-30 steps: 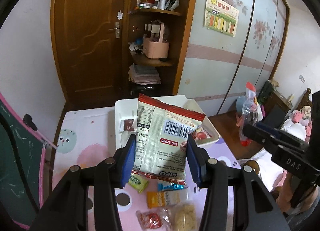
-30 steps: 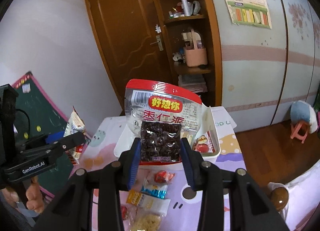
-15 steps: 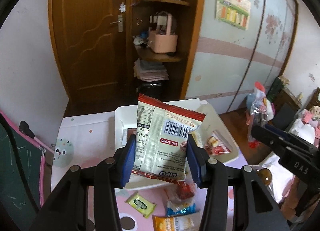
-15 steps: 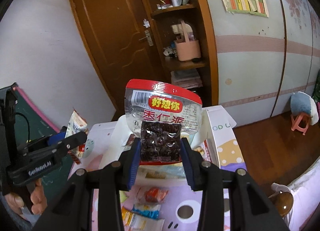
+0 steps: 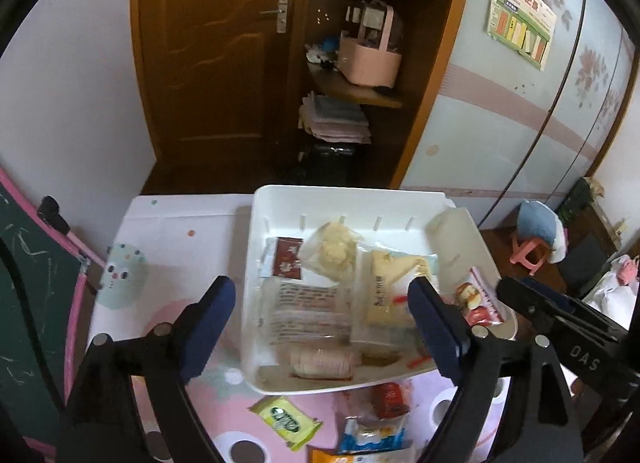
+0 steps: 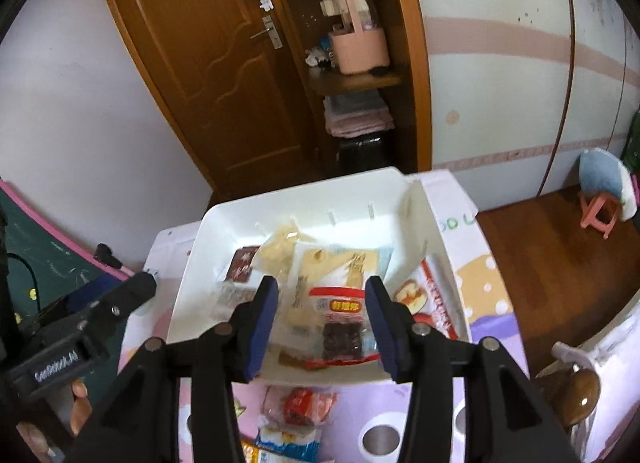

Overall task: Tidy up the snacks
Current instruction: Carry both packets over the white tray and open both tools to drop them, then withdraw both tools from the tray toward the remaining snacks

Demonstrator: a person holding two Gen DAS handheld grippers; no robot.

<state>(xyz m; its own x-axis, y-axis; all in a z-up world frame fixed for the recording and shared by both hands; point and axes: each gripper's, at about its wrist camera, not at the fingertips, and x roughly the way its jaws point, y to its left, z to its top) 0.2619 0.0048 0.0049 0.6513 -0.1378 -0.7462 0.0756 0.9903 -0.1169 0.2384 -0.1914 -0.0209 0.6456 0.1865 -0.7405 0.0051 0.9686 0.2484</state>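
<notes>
Hovering above the white bin (image 5: pixel 360 199) on the bench (image 5: pixel 176 231), the left tool (image 5: pixel 320 327) has its jaws spread wide with nothing between them. The right tool (image 6: pixel 322 323) hangs over the same bin (image 6: pixel 304 199), likewise released, its blue pads standing clear on either side of a red-topped packet (image 6: pixel 340 327) that lies inside the bin near the front wall.

Contents of the bin, as seen from the left wrist view: a clear packet with printed text (image 5: pixel 308 315) in the near-left part, a small dark red sachet (image 5: pixel 286 263) behind it, a pale crumpled bag (image 5: pixel 332 251) toward the middle, and a cream-coloured packet (image 5: pixel 388 291) to the right. A pinkish roll (image 5: pixel 320 361) lies against the front wall. A packet with a fruit picture (image 5: pixel 478 299) rests on the right rim.

On the bench in front of the bin lie loose snacks: a yellow-green packet (image 5: pixel 286 421), a red wrapped piece (image 5: pixel 390 399) and a blue-and-white packet (image 5: pixel 372 437), the last two touching.
</notes>
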